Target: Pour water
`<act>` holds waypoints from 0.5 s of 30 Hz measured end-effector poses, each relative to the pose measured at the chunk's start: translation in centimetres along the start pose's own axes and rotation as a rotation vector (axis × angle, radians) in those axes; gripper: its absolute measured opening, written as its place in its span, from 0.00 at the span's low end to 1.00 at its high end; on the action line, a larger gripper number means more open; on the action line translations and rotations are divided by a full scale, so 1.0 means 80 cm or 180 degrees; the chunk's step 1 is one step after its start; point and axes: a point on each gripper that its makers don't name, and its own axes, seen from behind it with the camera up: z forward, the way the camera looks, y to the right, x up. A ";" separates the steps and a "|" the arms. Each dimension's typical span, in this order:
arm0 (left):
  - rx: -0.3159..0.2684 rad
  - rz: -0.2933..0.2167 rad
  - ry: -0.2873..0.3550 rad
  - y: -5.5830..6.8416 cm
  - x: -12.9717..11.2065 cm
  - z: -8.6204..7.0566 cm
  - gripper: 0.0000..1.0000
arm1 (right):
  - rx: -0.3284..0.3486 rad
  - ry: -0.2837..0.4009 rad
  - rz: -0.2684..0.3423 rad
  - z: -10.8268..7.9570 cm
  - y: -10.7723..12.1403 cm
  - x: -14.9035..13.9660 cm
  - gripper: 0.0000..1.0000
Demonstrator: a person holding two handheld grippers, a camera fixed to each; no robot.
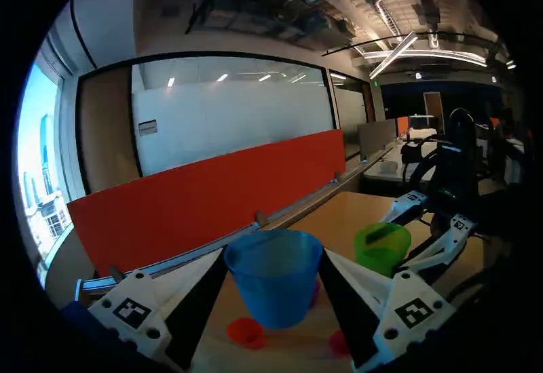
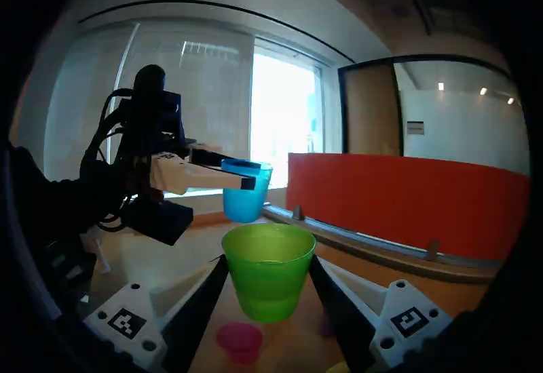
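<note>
- Left gripper [image 1: 273, 259]: the fingers are closed partway and press on both sides of a blue cup [image 1: 273, 288]. The cup is upright and lifted clear of the table [image 1: 353, 210].
- A small red piece [image 1: 246, 332] sits on the table under the blue cup; I cannot tell what it is.
- Right gripper [image 2: 268, 275]: it has the same partway squeeze, clamped on a green cup [image 2: 269, 281]. That cup is upright and also off the table.
- Right gripper view: the blue cup hangs higher than the green rim and beyond it, near but apart.
- Water: I cannot tell the level in either cup.
- Risk: if the tilt starts before the blue lip is over the green mouth, water lands on the table.
- Risk: the cup walls are smooth and tapered, so the blue cup may swivel or slip between the fingers when tipped.
- Risk: if the rims knock together, the green cup could shift in its grip.
</note>
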 end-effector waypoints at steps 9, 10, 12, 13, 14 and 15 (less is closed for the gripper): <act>-0.0052 0.0024 -0.0194 0.004 -0.029 0.001 0.90 | -0.0006 -0.0126 -0.0059 -0.004 0.003 -0.014 0.89; -0.0066 0.0031 -0.0217 0.006 -0.033 0.001 0.90 | -0.0006 -0.0140 -0.0060 -0.005 0.004 -0.016 0.89; -0.0096 0.0054 -0.0270 0.010 -0.041 0.002 0.90 | -0.0002 -0.0172 -0.0060 -0.007 0.004 -0.021 0.89; -0.0108 0.0069 -0.0295 0.012 -0.044 0.002 0.90 | 0.0003 -0.0187 -0.0059 -0.008 0.005 -0.023 0.89; -0.0121 0.0085 -0.0321 0.014 -0.048 0.003 0.90 | 0.0007 -0.0202 -0.0059 -0.009 0.005 -0.024 0.89; -0.0138 0.0103 -0.0346 0.017 -0.051 0.003 0.90 | 0.0011 -0.0219 -0.0063 -0.010 0.005 -0.026 0.89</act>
